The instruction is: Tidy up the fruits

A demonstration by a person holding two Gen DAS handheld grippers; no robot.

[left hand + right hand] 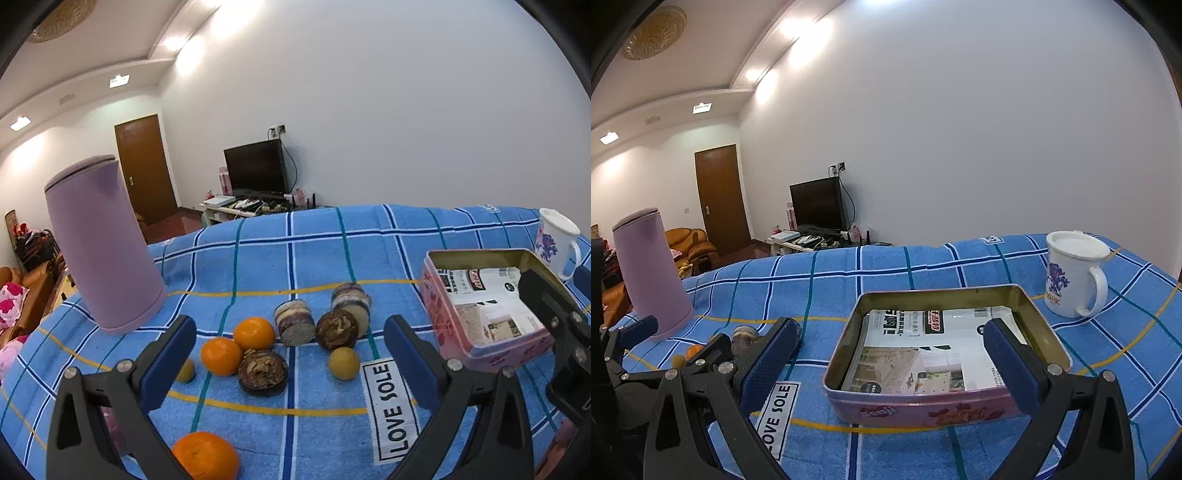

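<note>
In the left wrist view, fruits lie on a blue checked cloth (258, 258): two oranges (236, 345) side by side, a third orange (205, 456) near the bottom edge, a small yellow-green fruit (344, 363), another small one (185, 370) partly behind the left finger, and several dark brown and purple striped items (263, 372). My left gripper (290, 360) stands open above them, holding nothing. A pink tin (945, 354), lined with printed paper, sits to their right. My right gripper (894, 362) hovers open over the tin's near side, empty.
A tall lilac jug (99, 243) stands at the cloth's left back. A white mug (1071, 273) with a blue flower print stands behind the tin on the right. A "LOVE SOLE" label (391, 406) is sewn on the cloth. Beyond the table are a television, a door and a sofa.
</note>
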